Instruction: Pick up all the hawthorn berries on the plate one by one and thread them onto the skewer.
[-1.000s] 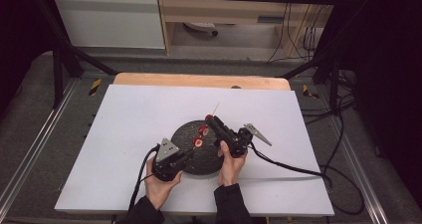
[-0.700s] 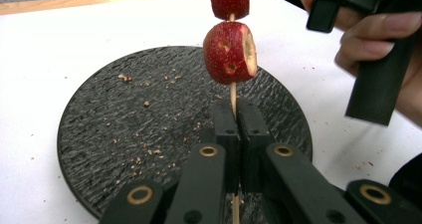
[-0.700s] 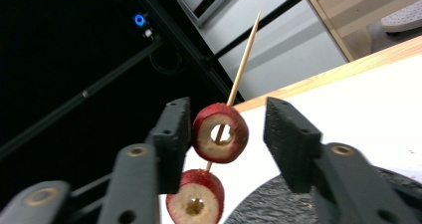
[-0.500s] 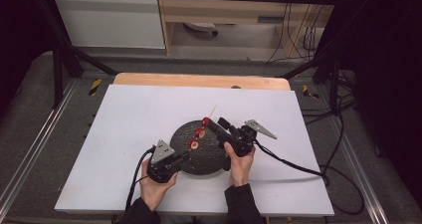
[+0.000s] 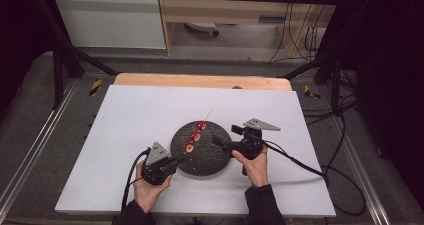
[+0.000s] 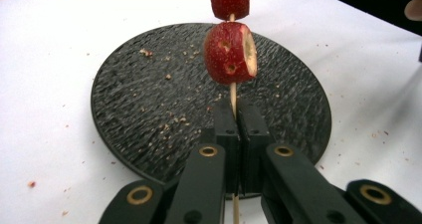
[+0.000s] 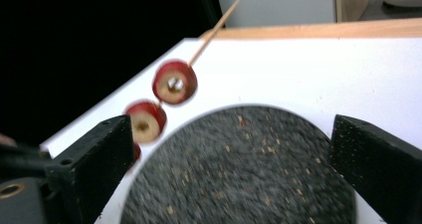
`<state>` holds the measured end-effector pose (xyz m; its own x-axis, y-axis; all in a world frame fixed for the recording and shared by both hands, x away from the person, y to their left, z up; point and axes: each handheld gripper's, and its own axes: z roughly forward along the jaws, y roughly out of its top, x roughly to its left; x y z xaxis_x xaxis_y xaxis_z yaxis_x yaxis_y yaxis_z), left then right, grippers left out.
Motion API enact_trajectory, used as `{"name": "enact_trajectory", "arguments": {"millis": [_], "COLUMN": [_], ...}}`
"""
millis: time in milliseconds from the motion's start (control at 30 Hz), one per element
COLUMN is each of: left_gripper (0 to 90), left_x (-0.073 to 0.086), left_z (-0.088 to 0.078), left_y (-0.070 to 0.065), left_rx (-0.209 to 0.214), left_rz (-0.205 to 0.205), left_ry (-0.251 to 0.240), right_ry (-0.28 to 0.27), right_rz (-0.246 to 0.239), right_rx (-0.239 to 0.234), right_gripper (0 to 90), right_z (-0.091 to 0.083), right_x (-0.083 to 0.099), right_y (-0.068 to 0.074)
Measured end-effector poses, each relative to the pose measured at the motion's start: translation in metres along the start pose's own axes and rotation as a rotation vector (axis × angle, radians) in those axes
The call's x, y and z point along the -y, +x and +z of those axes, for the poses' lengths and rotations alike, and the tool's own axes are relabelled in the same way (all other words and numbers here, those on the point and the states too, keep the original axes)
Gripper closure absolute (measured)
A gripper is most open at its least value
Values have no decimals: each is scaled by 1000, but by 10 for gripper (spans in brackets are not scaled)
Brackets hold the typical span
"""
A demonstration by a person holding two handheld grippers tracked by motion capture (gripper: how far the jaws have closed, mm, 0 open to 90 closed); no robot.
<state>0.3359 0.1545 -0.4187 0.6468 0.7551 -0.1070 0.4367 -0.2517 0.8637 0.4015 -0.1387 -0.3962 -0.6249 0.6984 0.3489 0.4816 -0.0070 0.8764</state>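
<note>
Fingers of my left gripper (image 6: 234,134) sit nearest me, pinched tight on the thin wooden skewer (image 6: 232,92), which rises from between them over the near edge of the black plate (image 5: 210,157). Three red fruit slices (image 5: 195,136) are threaded on that skewer, spaced along it above the plate, and its bare tip points away from me. My right gripper (image 5: 224,144) hangs at the plate's right side with its fingers (image 7: 99,154) spread wide; they have just been opening, and nothing lies between them. Crumbs are scattered across the plate's dark rough surface. Beyond it, the white table (image 5: 150,105) runs on to its wooden far edge.
</note>
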Motion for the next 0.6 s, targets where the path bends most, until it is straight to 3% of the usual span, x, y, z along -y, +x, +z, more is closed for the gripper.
{"name": "enact_trajectory", "arguments": {"millis": [200,333,500,600], "left_gripper": [882,882,882,882], "left_x": [1,1,-2,-7], "left_z": [-6,-9,-14,-15], "left_y": [7,9,14,17], "left_rx": [3,4,4,4], "left_rz": [-2,-2,8,15], "left_ry": [16,23,37,52], "right_ry": [115,166,201,221], "right_rz": [-93,-126,-166,-185], "right_rx": [12,16,-30,-30], "right_gripper": [7,7,6,7], "right_z": [-4,-10,-22,-30], "right_x": [3,9,19,27], "right_y": [-3,-8,-20,-27]}}
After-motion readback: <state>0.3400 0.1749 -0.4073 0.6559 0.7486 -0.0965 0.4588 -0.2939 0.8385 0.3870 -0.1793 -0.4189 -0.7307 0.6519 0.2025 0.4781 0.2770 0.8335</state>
